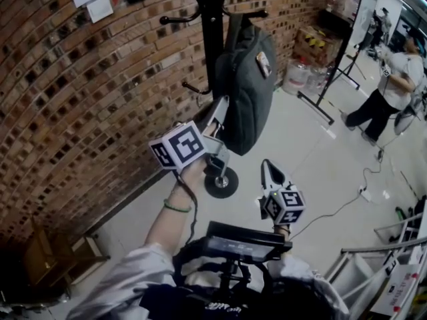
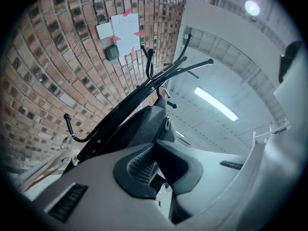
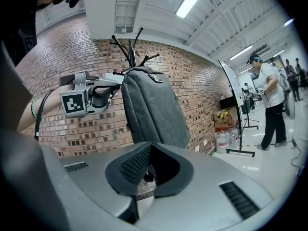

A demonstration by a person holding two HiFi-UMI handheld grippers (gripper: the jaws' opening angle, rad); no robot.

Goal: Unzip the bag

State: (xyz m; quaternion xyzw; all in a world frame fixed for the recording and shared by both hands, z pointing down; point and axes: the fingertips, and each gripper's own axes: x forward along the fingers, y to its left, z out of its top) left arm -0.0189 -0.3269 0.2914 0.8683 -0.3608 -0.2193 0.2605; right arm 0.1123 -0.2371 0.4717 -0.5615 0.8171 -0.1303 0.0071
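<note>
A grey backpack (image 1: 247, 92) hangs upright from a black coat rack (image 1: 212, 32) by the brick wall. My left gripper (image 1: 220, 109) reaches up to the bag's left edge, jaws shut. In the left gripper view the backpack (image 2: 144, 129) fills the space just above my left gripper (image 2: 156, 165); a small dark bit and a thin thread show at the pads, and I cannot tell what they are. The right gripper view shows the backpack (image 3: 154, 109) with the left gripper (image 3: 113, 91) at its upper left edge. My right gripper (image 1: 269, 169) (image 3: 147, 170) hangs lower right of the bag, shut and empty.
The rack's round base (image 1: 221, 182) stands on the pale floor below the bag. A person (image 1: 393, 85) stands far right beside a black stand (image 1: 333, 79). Water bottles (image 1: 297, 75) sit by the wall. A cable (image 1: 347, 202) crosses the floor; a metal frame (image 1: 373, 259) is at lower right.
</note>
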